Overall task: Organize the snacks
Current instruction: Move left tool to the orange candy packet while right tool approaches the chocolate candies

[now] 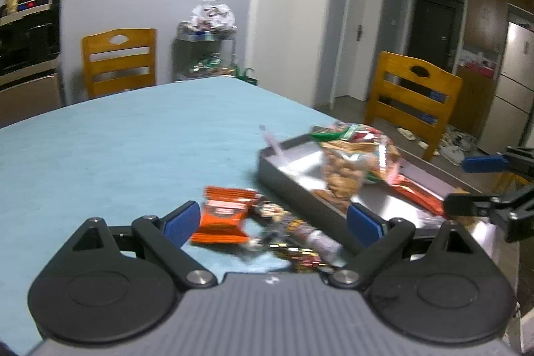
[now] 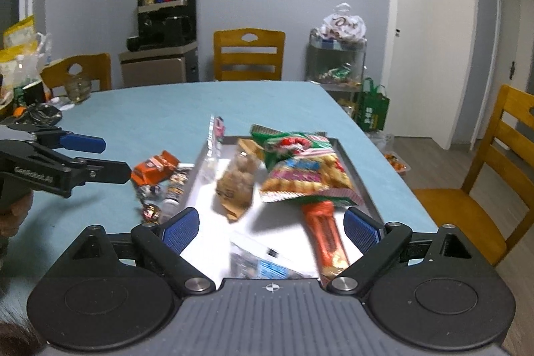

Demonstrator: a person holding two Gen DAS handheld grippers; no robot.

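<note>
On the pale blue tablecloth [image 1: 126,135] sits a grey metal tray [image 1: 267,169] already loaded with snacks: a clear bag of brown nuts [image 2: 238,182], a green-and-red packet of golden crisps [image 2: 302,169], a long orange wrapper [image 2: 325,236] lying lengthwise toward the near end, and a clear packet with blue print [image 2: 263,262] at the near edge. A thin pink-trimmed sachet [image 2: 217,130] leans over the tray's far left rim. Outside the tray, just beside its left wall, an orange snack pack [image 1: 222,219] lies on the cloth with a small cluster of wrapped sweets [image 1: 293,239] touching it — blurred, so their labels cannot be read. The left gripper [image 1: 272,222] hangs above these loose items with its jaws spread wide and nothing between the 2 blue pads. The right gripper [image 2: 272,227] is over the near end of the tray, jaws likewise wide apart and gripping nothing; the orange wrapper lies below them, not pinched. Each gripper shows in the other's view — 2 wooden chairs [image 2: 248,54] stand beyond the table.
</note>
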